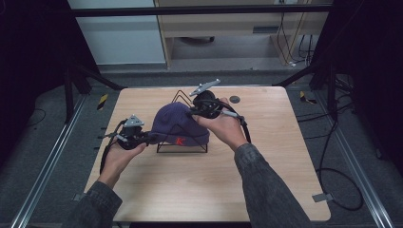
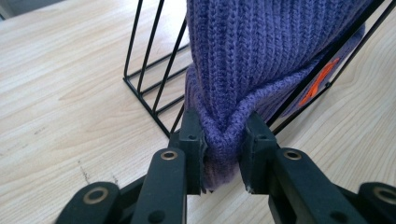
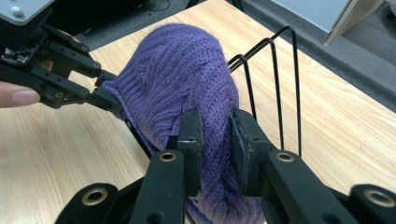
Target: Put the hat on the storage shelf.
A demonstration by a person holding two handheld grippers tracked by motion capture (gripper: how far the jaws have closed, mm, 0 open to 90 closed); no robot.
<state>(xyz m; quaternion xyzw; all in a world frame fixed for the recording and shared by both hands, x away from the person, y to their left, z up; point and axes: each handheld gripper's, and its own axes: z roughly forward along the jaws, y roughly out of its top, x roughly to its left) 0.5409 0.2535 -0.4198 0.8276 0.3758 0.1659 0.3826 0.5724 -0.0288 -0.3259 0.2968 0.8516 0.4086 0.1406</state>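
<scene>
Near the middle of the high view, two forearms in grey sleeves are reaching up from the bottom edge toward a purple knit beanie [image 1: 178, 124] that is sitting draped over a black wire rack [image 1: 182, 142] on the wooden table [image 1: 266, 166]. The left hand [image 1: 124, 153], at centre left, is holding the left gripper [image 1: 148, 138] low and level, its jaws pinching a bunched fold of the beanie's cuffed edge. The right hand [image 1: 227, 127], just right of centre, is angling the right gripper [image 1: 192, 112] down onto the top of the hat, jaws closed narrowly on a ridge of knit. An orange mark on the cuff is showing through the wire, too small to read. The rack's far side is lying hidden behind the hat.
</scene>
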